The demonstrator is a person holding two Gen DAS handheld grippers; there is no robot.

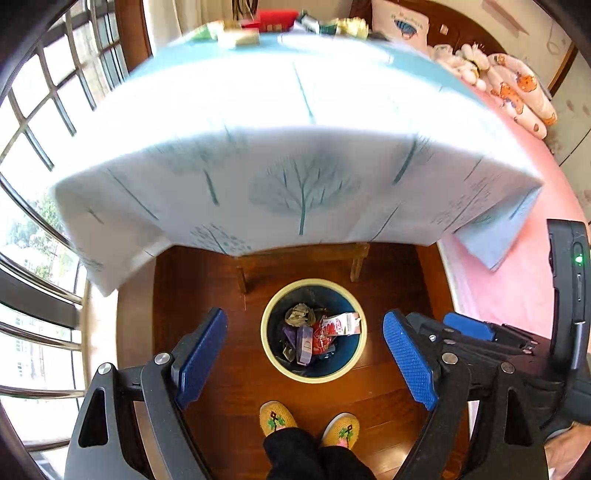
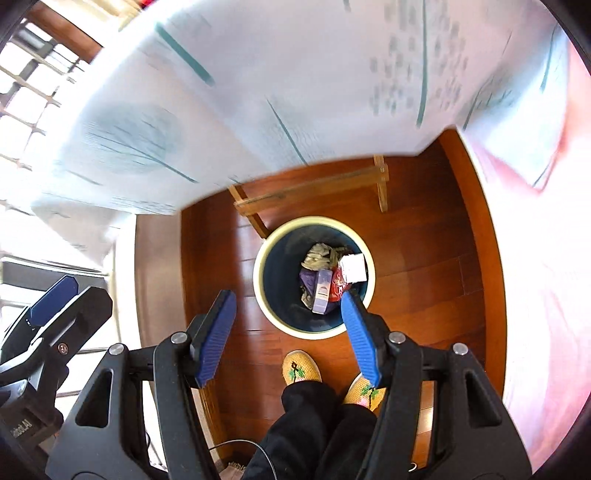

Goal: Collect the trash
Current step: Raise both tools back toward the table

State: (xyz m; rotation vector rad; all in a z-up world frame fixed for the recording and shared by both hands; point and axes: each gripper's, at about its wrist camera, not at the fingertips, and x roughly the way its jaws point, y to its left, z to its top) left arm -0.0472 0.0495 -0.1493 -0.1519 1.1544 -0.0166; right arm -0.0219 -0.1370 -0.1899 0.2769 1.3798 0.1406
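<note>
A round bin [image 1: 275, 363] with a cream rim and dark blue inside stands on the wooden floor; it also shows in the right wrist view [image 2: 267, 310]. It holds several wrappers: a red-and-white packet [image 1: 338, 325], a purple box [image 1: 305, 345] and crumpled paper [image 1: 299, 314]. My left gripper [image 1: 304, 354] is open and empty, held high above the bin. My right gripper [image 2: 286, 325] is open and empty, also above the bin. The right gripper also shows in the left wrist view [image 1: 467, 326], and the left gripper's fingertip [image 2: 55, 297] in the right wrist view.
A table under a white and blue tree-print cloth [image 1: 295, 147] stands behind the bin, with packets and a red box [image 1: 275, 18] at its far end. A pink bed [image 1: 524, 266] lies right. A window with bars [image 1: 40, 184] is left. Yellow slippers [image 1: 277, 419] stand near the bin.
</note>
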